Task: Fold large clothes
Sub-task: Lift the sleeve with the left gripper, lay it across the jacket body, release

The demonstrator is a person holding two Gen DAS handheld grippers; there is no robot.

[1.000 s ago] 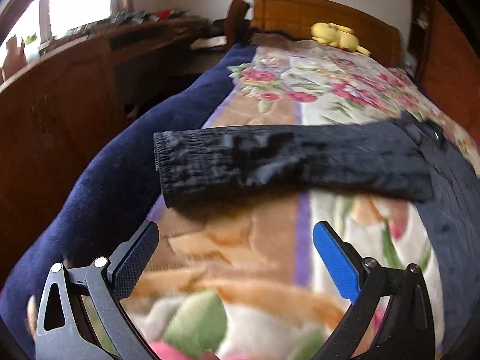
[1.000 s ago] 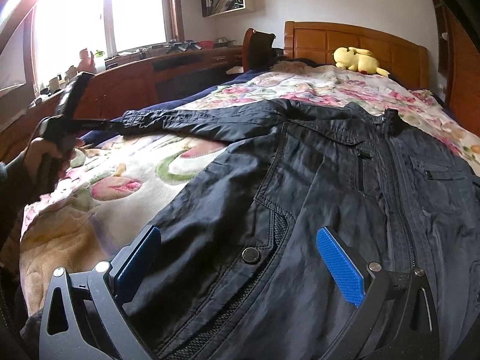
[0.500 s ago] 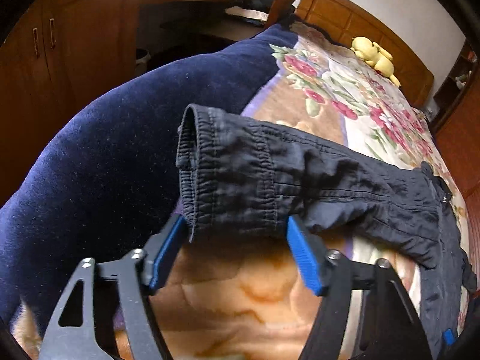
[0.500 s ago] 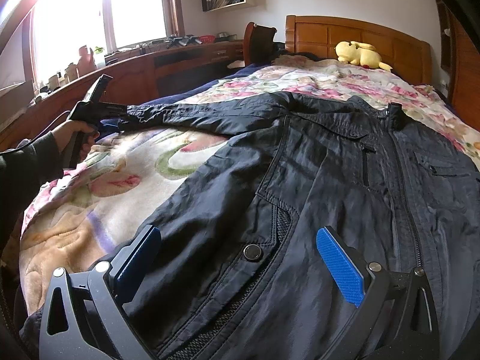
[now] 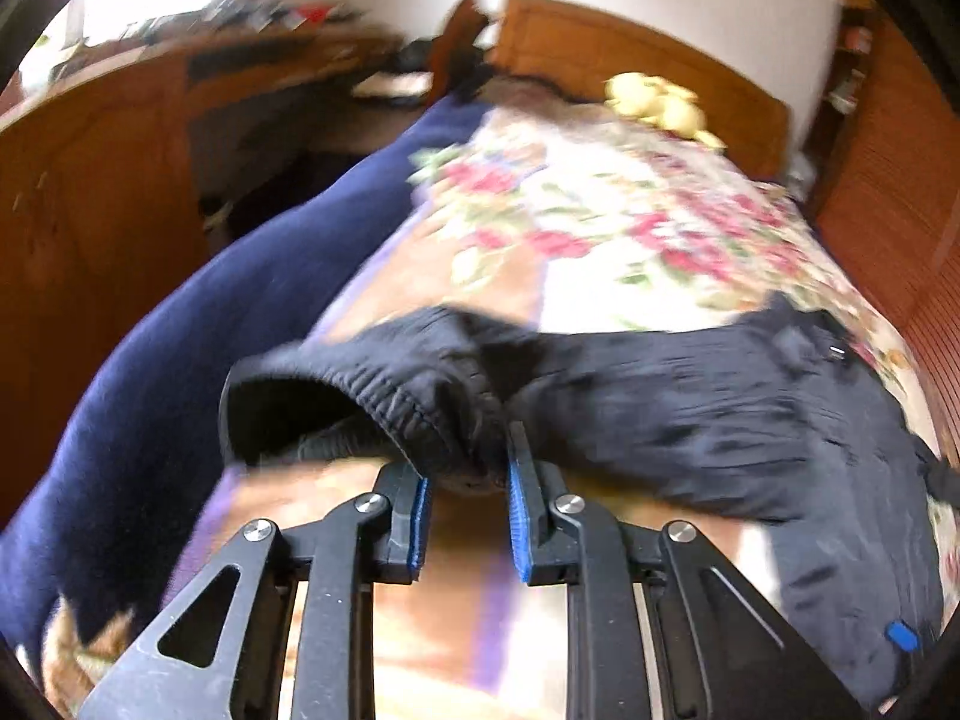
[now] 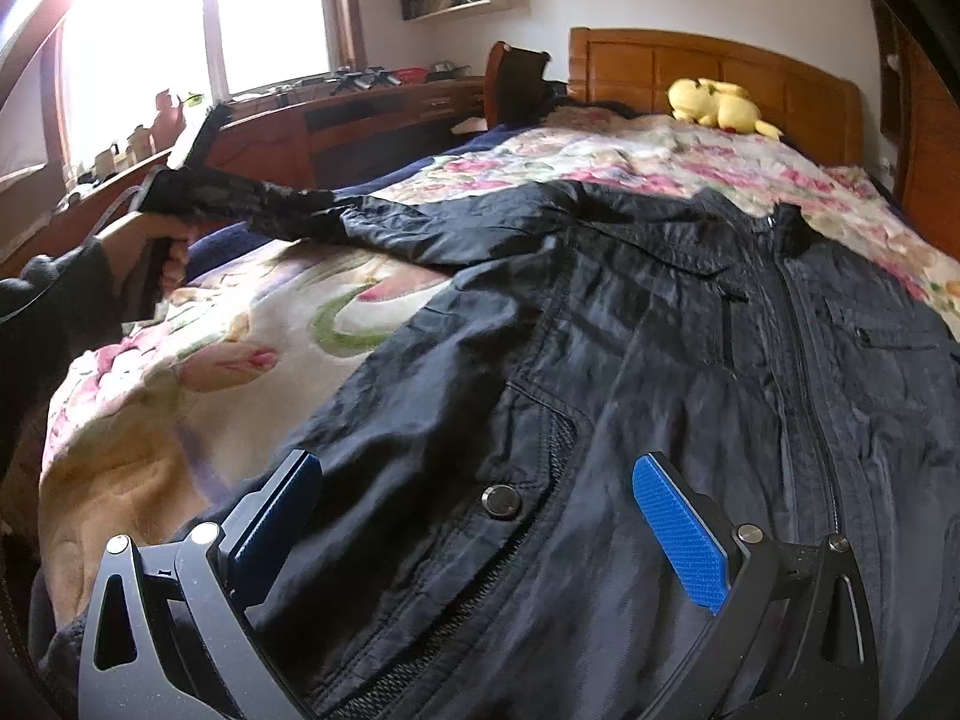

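Black jacket (image 6: 630, 360) is lying spread on bed (image 6: 180, 420) | I am clenching left tongs (image 5: 467, 501) on sleeve cuff (image 5: 384, 402); right tongs (image 6: 480, 516) are hovering released over hem | risk: shallow pinch is letting cuff slip mid-fold.

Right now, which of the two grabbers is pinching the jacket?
The left hand-held gripper: it is shut on the jacket sleeve cuff. The right hand-held gripper is wide open over the jacket.
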